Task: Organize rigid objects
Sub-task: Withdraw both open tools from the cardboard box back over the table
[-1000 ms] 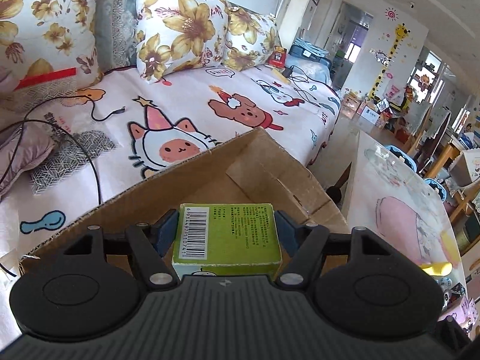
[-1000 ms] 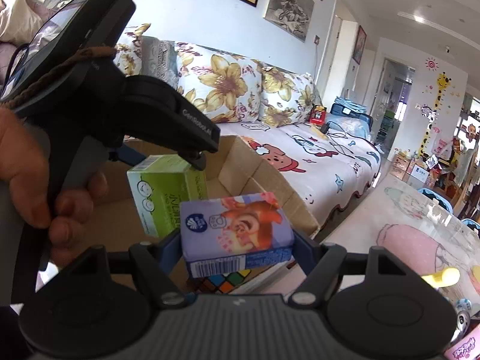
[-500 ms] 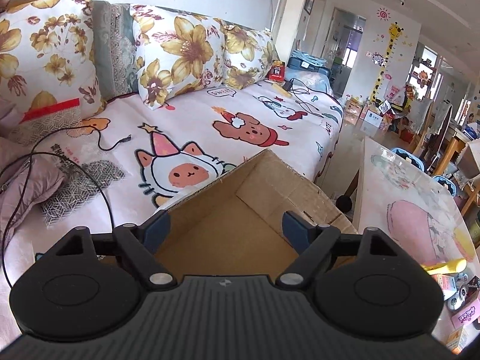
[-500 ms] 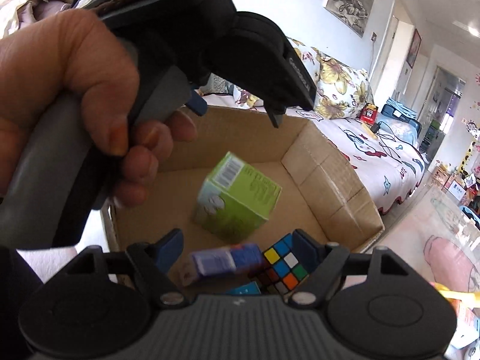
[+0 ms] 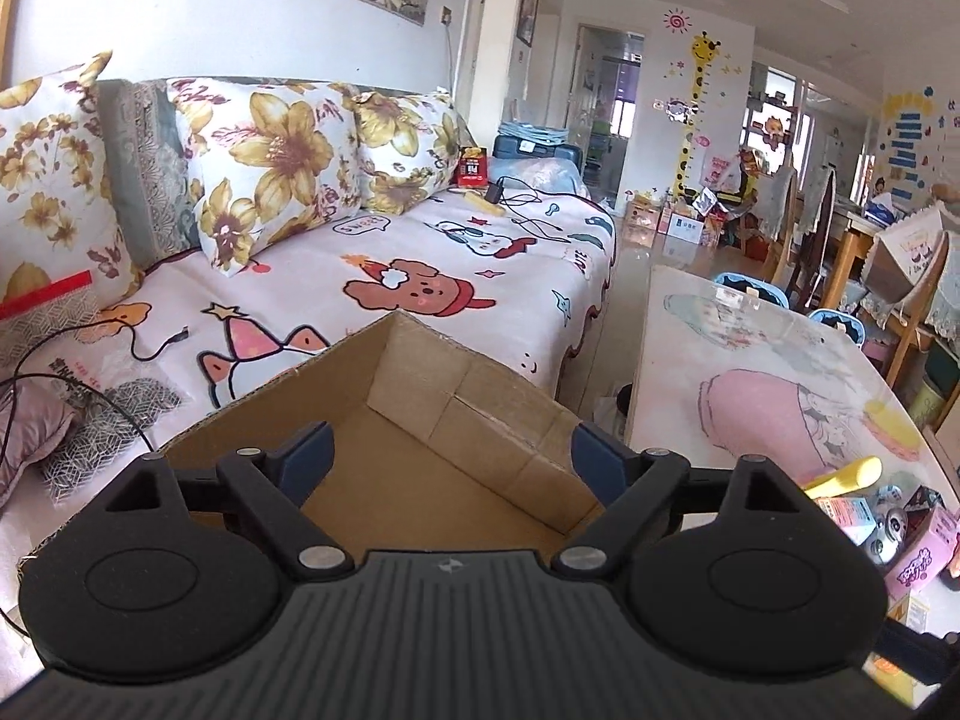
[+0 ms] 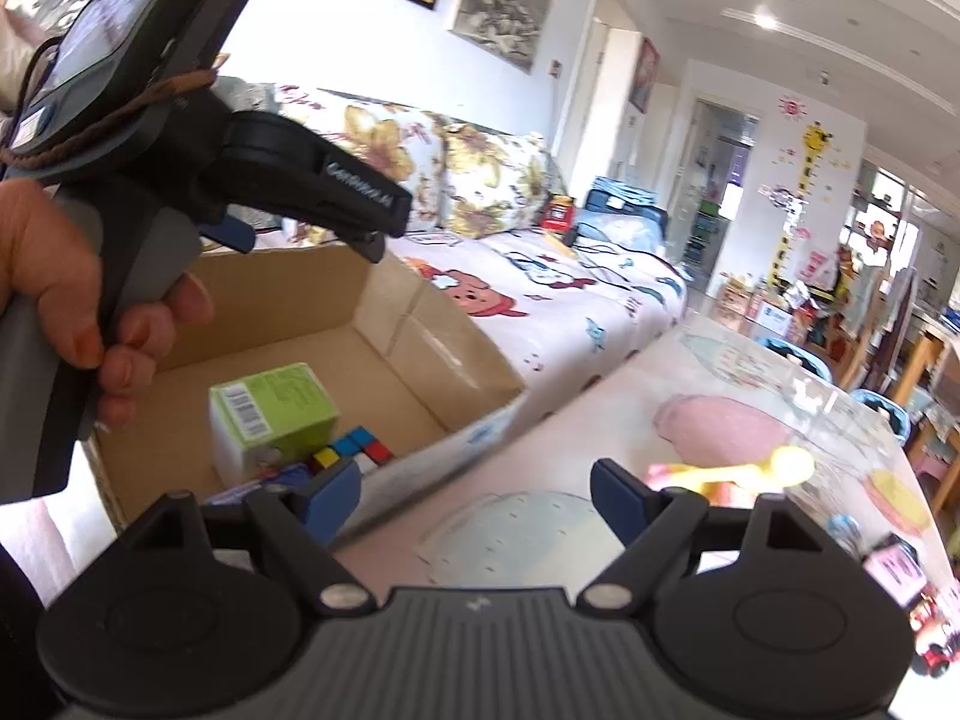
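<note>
Now the left gripper (image 5: 450, 459) and right gripper (image 6: 477, 495) both gape empty, jaws having just been opening. Risk: swinging out, either could clip the cardboard box (image 6: 420, 324) wall and tip it. Left of the right gripper, the box holds the green carton (image 6: 273, 414), puzzle cube (image 6: 354, 450) and a blue carton (image 6: 264, 486).

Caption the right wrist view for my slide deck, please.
Open right tongs over the table; green carton and puzzle cube inside cardboard box.

bright daylight, fisheye warp, right view blurred
</note>
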`<move>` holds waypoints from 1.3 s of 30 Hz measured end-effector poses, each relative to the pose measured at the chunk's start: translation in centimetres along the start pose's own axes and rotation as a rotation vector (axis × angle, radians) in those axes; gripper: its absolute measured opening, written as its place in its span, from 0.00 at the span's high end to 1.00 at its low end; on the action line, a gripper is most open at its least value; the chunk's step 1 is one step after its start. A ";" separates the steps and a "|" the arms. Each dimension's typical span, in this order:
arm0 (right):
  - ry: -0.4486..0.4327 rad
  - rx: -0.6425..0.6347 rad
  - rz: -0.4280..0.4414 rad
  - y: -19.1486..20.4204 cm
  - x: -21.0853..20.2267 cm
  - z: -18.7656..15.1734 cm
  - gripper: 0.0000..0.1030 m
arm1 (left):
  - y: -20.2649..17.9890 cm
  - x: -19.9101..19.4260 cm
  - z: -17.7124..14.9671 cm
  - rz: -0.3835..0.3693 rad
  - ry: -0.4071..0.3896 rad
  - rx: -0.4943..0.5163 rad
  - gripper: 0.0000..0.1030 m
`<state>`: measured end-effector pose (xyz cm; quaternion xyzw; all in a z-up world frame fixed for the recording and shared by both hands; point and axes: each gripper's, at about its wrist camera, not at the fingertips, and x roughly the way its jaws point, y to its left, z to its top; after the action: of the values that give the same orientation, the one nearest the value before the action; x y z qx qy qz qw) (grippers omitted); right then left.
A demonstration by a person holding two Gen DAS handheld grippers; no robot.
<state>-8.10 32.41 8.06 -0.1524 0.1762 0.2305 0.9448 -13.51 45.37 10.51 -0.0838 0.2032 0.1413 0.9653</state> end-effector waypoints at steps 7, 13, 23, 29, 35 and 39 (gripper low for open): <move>-0.003 0.048 -0.025 -1.6 -1.3 -1.5 0.19 | -1.3 -0.5 -1.1 -0.010 0.001 0.078 0.00; -0.016 0.062 -0.035 -2.6 -2.3 -2.3 0.19 | -2.2 -0.7 -1.6 -0.023 0.007 0.119 0.00; -0.034 0.120 -0.080 -4.8 -3.3 -3.4 0.19 | -3.4 -0.5 -2.8 -0.058 0.006 0.230 0.00; -0.040 0.151 -0.121 -6.5 -4.0 -4.3 0.19 | -3.7 0.1 -3.1 -0.087 0.010 0.272 0.00; -0.052 0.219 -0.188 -9.5 -5.1 -5.3 0.19 | -4.3 0.1 -3.8 -0.118 0.015 0.321 0.00; -0.054 0.242 -0.253 -11.7 -5.7 -6.0 0.19 | -4.7 -0.3 -4.2 -0.158 0.015 0.354 0.00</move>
<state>-8.73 18.09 7.40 -0.0523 0.1565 0.0910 0.9821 -13.88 39.97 7.36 0.0704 0.2249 0.0266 0.9715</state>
